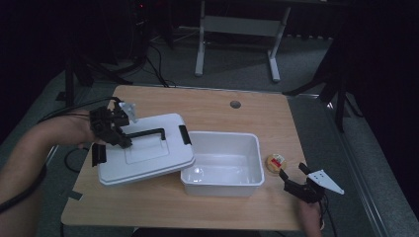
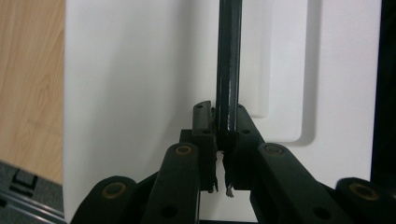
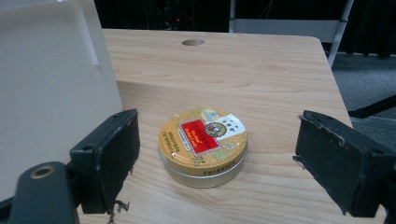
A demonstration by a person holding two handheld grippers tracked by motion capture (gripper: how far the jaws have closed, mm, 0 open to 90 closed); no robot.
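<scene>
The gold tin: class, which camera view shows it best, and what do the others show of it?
The right gripper view: the tin lies close and sharp, its label visible, between the open fingers. In the high view it is a small disc right of the bin. The left gripper view faces the lid.

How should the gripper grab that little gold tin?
Grip the tin by its low round side wall, one jaw on each side. It lies flat on the table with only its lid facing up, so I would come straight forward from the near side. The right gripper already stands open there, with the tin in front of its gap.
</scene>
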